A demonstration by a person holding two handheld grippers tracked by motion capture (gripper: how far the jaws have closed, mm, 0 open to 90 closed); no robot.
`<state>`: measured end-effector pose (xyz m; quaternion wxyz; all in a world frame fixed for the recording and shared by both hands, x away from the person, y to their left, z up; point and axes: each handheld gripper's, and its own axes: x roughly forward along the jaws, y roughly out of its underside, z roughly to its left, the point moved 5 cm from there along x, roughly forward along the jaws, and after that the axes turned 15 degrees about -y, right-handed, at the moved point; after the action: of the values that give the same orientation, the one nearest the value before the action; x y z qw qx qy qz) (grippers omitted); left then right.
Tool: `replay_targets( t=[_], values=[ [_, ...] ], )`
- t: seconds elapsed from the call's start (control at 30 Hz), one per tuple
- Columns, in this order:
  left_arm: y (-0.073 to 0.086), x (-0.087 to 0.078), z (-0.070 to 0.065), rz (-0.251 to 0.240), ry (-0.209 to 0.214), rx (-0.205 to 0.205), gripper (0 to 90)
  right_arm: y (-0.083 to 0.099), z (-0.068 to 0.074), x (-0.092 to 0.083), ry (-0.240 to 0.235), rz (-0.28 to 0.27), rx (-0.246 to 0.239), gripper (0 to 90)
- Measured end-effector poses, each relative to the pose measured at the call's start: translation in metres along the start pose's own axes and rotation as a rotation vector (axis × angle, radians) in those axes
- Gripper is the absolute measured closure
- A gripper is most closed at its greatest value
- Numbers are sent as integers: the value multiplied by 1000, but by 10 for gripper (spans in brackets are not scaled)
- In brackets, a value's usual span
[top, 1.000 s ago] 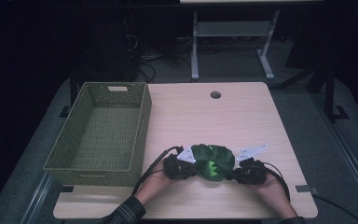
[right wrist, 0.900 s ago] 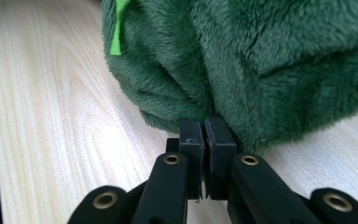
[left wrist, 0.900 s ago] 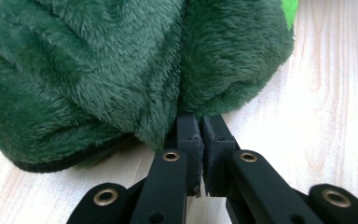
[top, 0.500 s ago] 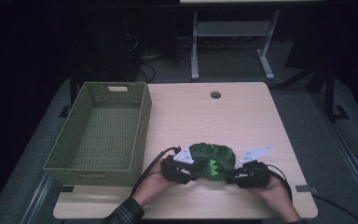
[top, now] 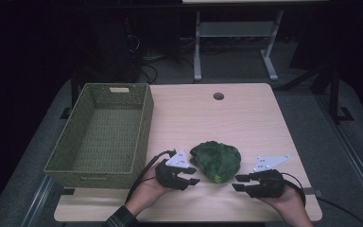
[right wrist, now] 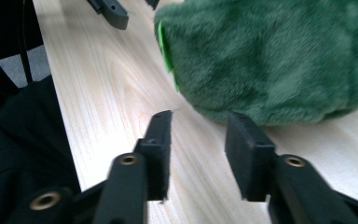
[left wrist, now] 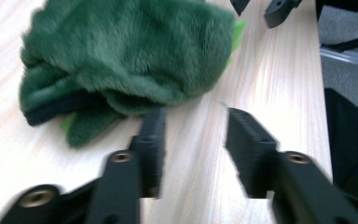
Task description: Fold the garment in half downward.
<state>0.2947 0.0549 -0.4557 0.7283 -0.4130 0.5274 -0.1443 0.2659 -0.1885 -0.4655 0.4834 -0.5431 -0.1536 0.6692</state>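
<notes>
Green plush cloth (top: 216,161) lies lower centre on table (top: 246,118); my left claw (top: 192,175) and right claw (top: 236,183) just opened, gripping nothing; I'd close on bulky folds, then lift toward upper-left basket (top: 99,137).

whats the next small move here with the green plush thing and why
Probably bring one claw back in and close it on the green plush, then lift it toward the woven basket. Both the left claw and the right claw have just been opening and closing slightly; now they stand open, off either side of the plush with nothing between the jaws. The basket holds nothing.
</notes>
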Motion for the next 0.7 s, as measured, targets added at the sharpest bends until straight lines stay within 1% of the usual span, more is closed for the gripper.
replay_targets(
  t=[0.03,0.13,0.17,0.2,0.23,0.3,0.37,0.4,0.43,0.47,0.5,0.53,0.6,0.63,0.67,0.7],
  values=[
    [-3,0,1,-8,-3,3,698,-2,-1,-2,7,-4,0,726],
    [-14,0,4,-19,-12,-7,803,-12,-8,-5,41,-15,2,821],
    [-17,1,5,-18,-22,-3,825,-15,-12,-6,52,-17,1,843],
    [-20,2,6,-16,-27,-8,850,-18,-15,-7,62,-17,0,865],
    [-23,3,8,-18,-25,-9,873,-21,-19,-8,69,-23,1,888],
    [-29,7,10,-23,-26,-15,895,-27,-29,-9,78,-34,7,899],
    [-33,12,10,-24,-27,-21,896,-31,-38,-8,85,-29,13,899],
    [-34,16,11,-17,-29,-23,897,-33,-41,-8,90,-28,22,900],
    [-33,21,13,-1,-37,-20,897,-34,-45,-6,86,-33,27,900],
    [-31,26,15,22,-53,-4,897,-34,-50,-4,85,-27,35,900],
    [-29,31,18,41,-67,-7,897,-33,-53,-1,92,-7,52,900],
    [-27,35,20,52,-66,-15,897,-30,-56,1,99,13,59,900],
    [-20,45,26,85,-91,-21,897,-26,-60,5,97,32,83,900],
    [-18,47,28,102,-92,-12,897,-24,-62,7,98,36,85,900],
    [-15,51,29,108,-92,-24,897,-22,-63,8,96,35,79,900],
    [-13,54,31,118,-91,-21,897,-20,-64,11,93,42,96,900]
  ],
)
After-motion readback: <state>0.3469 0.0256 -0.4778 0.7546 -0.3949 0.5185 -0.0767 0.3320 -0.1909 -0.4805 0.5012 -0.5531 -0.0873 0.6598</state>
